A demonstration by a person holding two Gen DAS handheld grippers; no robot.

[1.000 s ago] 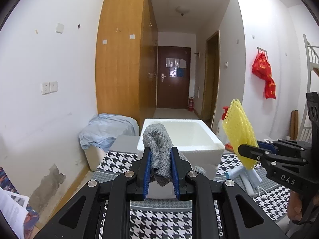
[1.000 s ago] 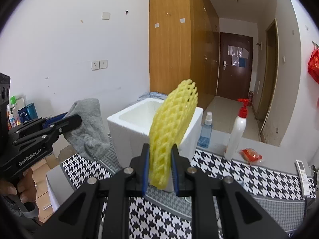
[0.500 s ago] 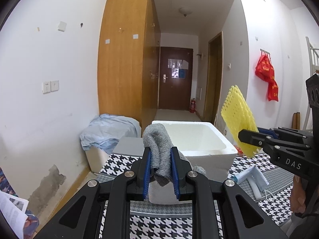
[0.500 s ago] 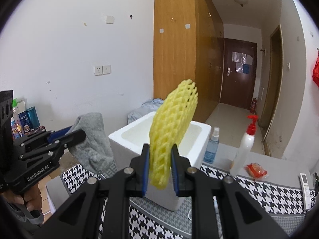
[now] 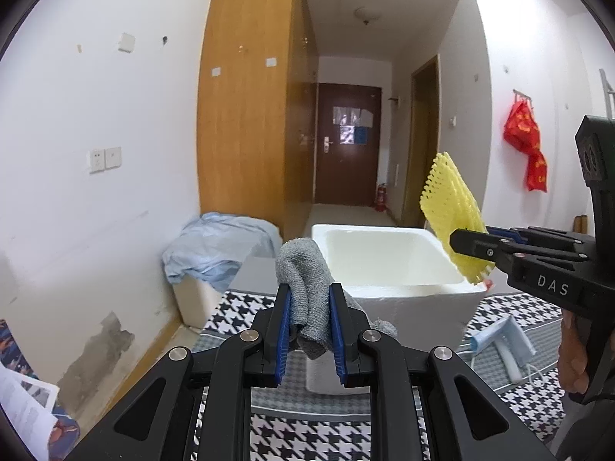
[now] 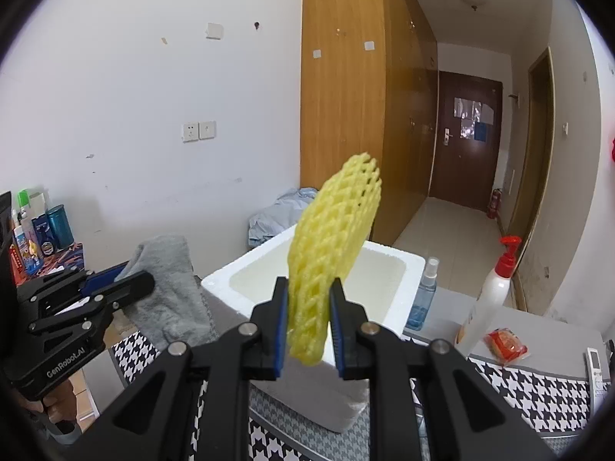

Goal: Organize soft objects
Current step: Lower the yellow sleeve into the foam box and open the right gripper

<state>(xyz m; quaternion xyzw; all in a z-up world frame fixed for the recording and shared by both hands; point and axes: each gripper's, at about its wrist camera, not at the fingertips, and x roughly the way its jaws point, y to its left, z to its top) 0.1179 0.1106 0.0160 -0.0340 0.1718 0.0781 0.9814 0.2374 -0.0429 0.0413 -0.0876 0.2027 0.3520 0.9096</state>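
Left wrist: clamping cloth (image 5: pixel 307 299), right gripper (image 6: pixel 309 326) pinching net (image 6: pixel 334 246); keeping both gripped until over box (image 5: pixel 384 257).

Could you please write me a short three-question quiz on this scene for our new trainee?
1. True or false: the left tool holds a yellow foam net.
2. What does the right tool grip?
A. grey cloth
B. yellow foam net
C. spray bottle
3. Fill in: the white foam box stands on a black-and-white ______-patterned table cover.

Key
1. False: it is shut on the grey cloth.
2. B: the yellow foam net.
3. Houndstooth.
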